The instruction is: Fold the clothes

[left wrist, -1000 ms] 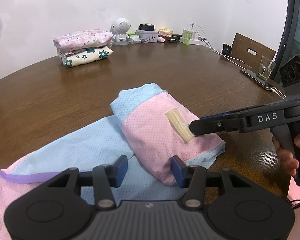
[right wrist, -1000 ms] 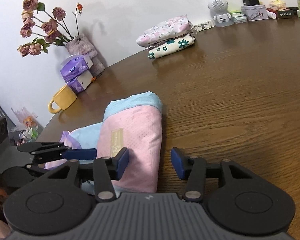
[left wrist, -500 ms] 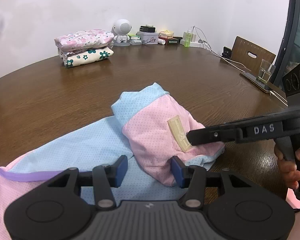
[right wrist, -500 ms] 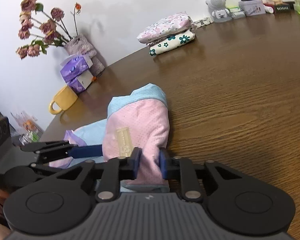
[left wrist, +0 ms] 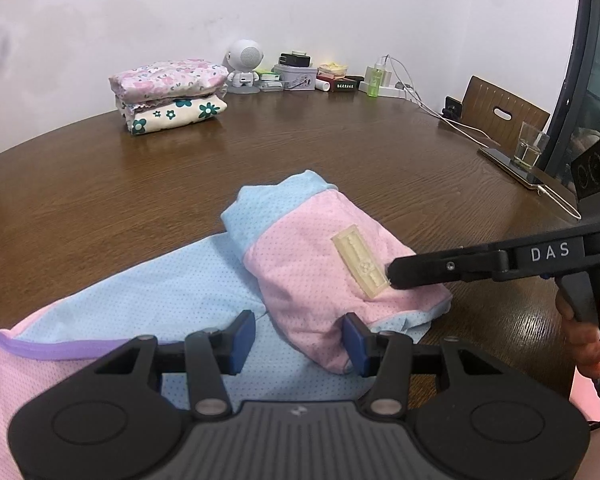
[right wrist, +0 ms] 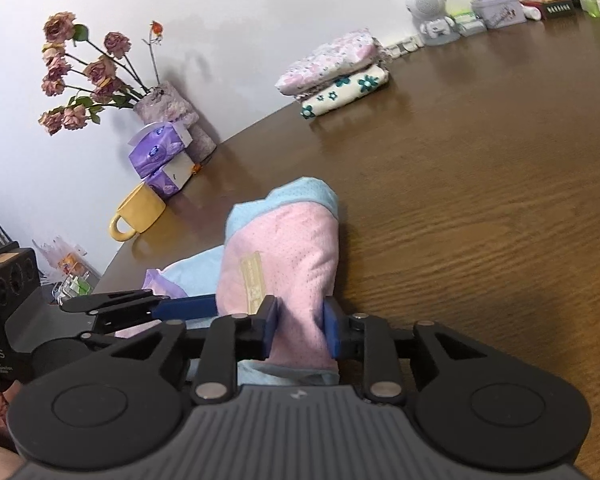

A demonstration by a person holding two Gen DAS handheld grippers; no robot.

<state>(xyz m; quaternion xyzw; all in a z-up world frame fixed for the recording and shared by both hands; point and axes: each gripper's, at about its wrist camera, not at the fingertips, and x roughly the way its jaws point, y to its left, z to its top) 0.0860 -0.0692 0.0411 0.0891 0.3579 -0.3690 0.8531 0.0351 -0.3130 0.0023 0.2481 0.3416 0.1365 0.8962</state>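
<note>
A wide brown wooden table [left wrist: 148, 184] fills both views and runs back to a white wall. On its near part lies a pink and pale blue garment [left wrist: 320, 272], partly folded: a thick folded bundle with a cream label [left wrist: 360, 264] rests on top of the flat blue part, and a purple-edged pink end [left wrist: 28, 356] spreads toward the left of the left wrist view.

The right gripper [right wrist: 300, 332] has the folded bundle between its blue pads; its jaws are opening, and the cloth still fills the gap and touches both pads. The left gripper [left wrist: 298, 336] is spread, with the flat blue cloth and the near corner of the bundle between its fingers; its right pad touches the bundle, its left pad stands clear. A hand [left wrist: 584, 332] holds the right gripper's handle.

Well apart, near the wall, sit a stack of folded floral clothes [left wrist: 168, 94], a vase of dried roses [right wrist: 100, 76], tissue packs [right wrist: 160, 160], a yellow mug [right wrist: 138, 216] and a small white robot figure [left wrist: 244, 66].
</note>
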